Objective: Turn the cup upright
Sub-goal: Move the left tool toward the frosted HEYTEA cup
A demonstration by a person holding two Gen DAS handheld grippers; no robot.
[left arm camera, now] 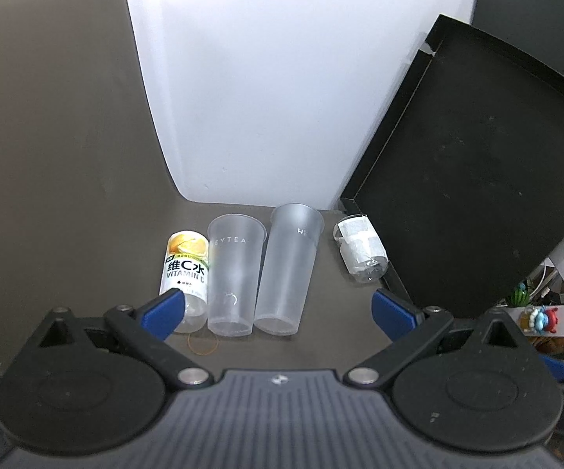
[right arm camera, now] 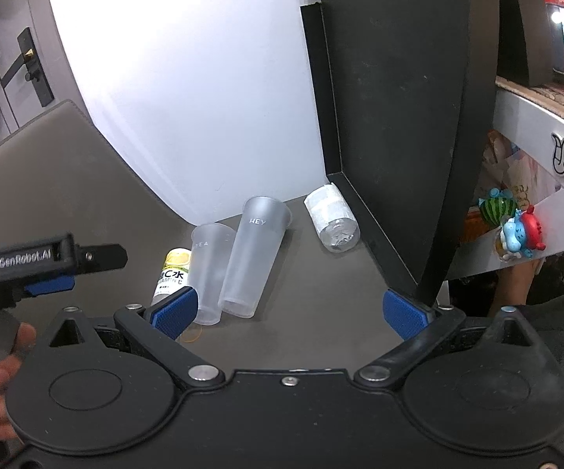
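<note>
Lying flat on matte brown tabletop (left arm camera: 67,195), 2 frosted tapered plastic cups (left arm camera: 235,277); both claws (left arm camera: 278,308) released, empty.

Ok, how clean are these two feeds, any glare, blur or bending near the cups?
Left wrist view: white wall is blown out, frosted cups stay sharp, black tray edge bows from the fisheye. Right wrist view: stronger glare top left, left gripper slightly soft, cups legible.

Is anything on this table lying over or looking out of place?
Yes. Two frosted cups lie on their sides, between a toppled vitamin bottle and a clear bottle.
</note>
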